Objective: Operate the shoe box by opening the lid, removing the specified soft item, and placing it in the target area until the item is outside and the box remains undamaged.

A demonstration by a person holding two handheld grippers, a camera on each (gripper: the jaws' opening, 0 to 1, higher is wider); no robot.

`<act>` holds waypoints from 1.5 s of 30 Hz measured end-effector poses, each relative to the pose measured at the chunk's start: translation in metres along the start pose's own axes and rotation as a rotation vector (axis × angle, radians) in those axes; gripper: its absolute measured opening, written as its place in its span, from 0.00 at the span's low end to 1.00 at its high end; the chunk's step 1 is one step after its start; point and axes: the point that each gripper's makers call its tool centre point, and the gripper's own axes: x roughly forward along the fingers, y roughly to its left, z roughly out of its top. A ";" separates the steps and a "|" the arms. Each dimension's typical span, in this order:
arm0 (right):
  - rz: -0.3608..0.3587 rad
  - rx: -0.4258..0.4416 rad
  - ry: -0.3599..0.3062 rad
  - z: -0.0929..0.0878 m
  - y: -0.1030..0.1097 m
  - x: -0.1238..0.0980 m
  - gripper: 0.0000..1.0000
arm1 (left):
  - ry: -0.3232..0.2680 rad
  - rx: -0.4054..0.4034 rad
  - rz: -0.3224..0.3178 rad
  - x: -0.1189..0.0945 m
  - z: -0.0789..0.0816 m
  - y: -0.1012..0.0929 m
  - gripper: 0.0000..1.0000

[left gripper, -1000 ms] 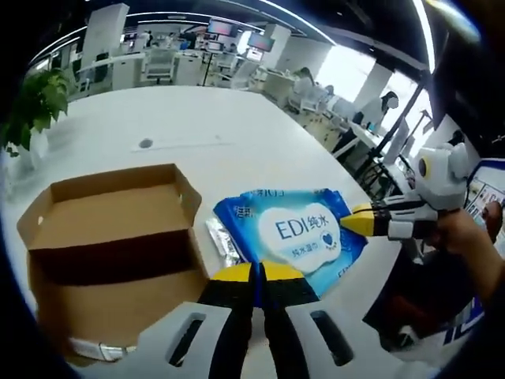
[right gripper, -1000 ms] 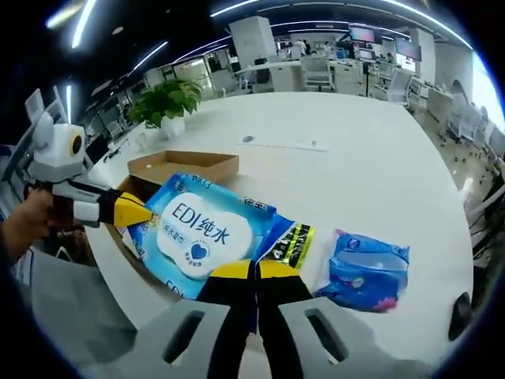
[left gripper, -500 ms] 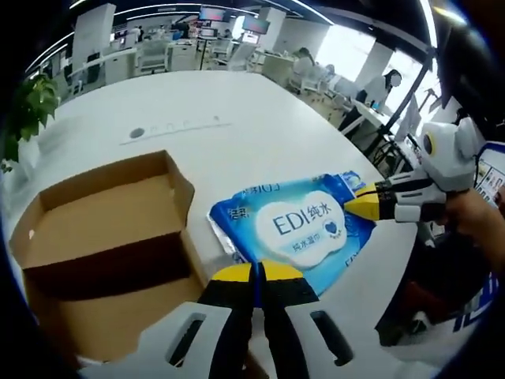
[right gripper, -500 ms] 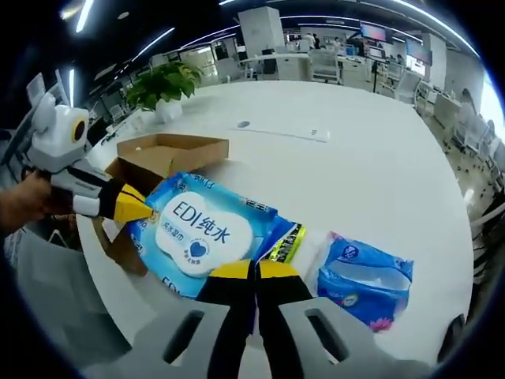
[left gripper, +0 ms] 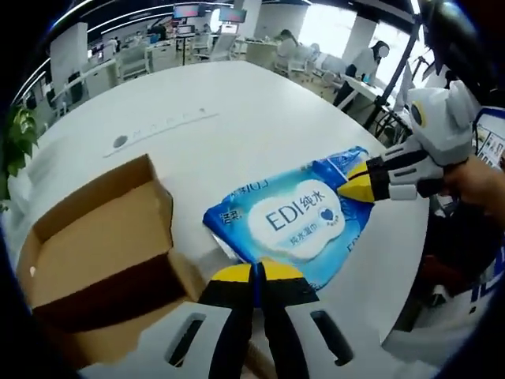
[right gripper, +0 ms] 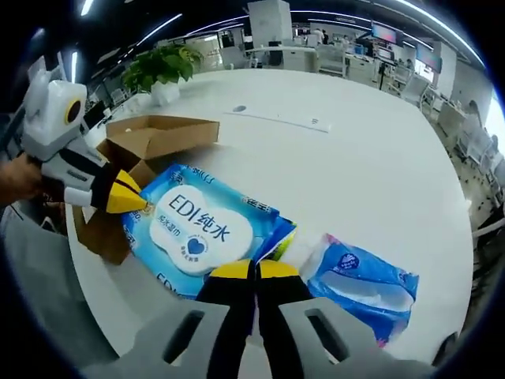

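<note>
White, smooth, rounded worktop (left gripper: 260, 103), seen from both tools. On it, an open brown corrugated-cardboard box (left gripper: 95, 237), rectangular, its flap raised at the near corner; the part of its interior that shows holds nothing, though its floor is partly in shadow. Just beside the box lies the soft item, a wipes pack (left gripper: 296, 225): a flat, glossy blue film pouch with a white oval label printed "EDI" and a small heart, wholly outside the box and on the worktop. The left tool (left gripper: 256, 272), yellow-tipped with black jaws pressed together, pinches the pack's near edge in the left gripper view; the right tool (right gripper: 254, 272), of the same build, has its jaws likewise closed on the opposite edge in the right gripper view. In each view the other tool's yellow tip touches the pack's far end, held by a hand (left gripper: 481, 181). In the right gripper view a second, smaller blue soft pack (right gripper: 363, 276), crinkled and with a pale top panel, lies on the worktop just beside the wipes pack, and a thin yellow-and-black strip (right gripper: 278, 241) shows at the wipes pack's edge. A potted green plant (right gripper: 158, 67) stands at the worktop's far side.
</note>
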 end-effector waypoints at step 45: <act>-0.067 -0.111 -0.004 -0.011 -0.016 0.011 0.04 | 0.069 0.232 0.048 0.020 -0.010 0.008 0.04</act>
